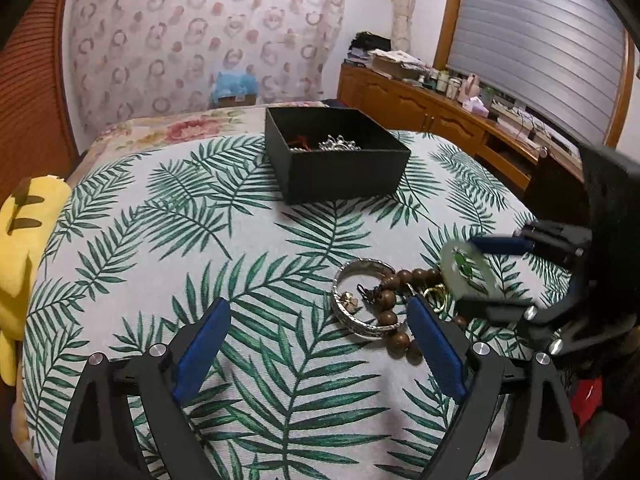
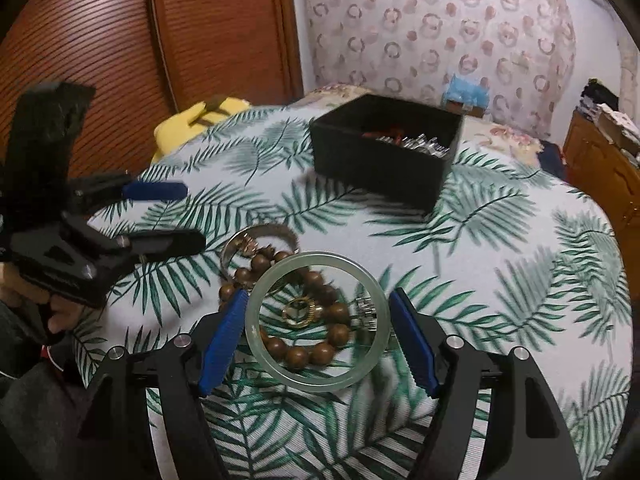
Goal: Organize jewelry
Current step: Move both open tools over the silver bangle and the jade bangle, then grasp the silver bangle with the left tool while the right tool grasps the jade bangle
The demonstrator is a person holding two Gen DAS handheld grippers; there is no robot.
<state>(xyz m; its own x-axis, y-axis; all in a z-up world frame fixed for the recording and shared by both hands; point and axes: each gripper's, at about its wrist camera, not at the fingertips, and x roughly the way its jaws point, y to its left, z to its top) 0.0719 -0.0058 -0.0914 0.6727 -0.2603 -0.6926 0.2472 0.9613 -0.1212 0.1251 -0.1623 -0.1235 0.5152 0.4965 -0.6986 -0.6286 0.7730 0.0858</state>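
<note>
A black open box (image 1: 340,164) (image 2: 384,168) holding silver and red jewelry sits at the far side of a leaf-print table (image 1: 160,220) (image 2: 520,260). A pile lies nearer: a silver bangle (image 1: 362,326) (image 2: 260,232), a brown wooden bead bracelet (image 1: 394,308) (image 2: 304,356) and a gold ring (image 2: 298,312). My right gripper (image 2: 318,334) (image 1: 476,276) is shut on a pale green jade bangle (image 2: 316,376) (image 1: 466,268), held just above the pile. My left gripper (image 1: 318,336) (image 2: 192,216) is open and empty, just left of the pile.
A yellow plush toy (image 1: 24,264) (image 2: 188,128) lies at the table's left edge. A wooden cabinet (image 1: 420,108) with clutter stands to the right. A wooden sliding door (image 2: 120,40) and a patterned curtain (image 1: 200,40) lie behind.
</note>
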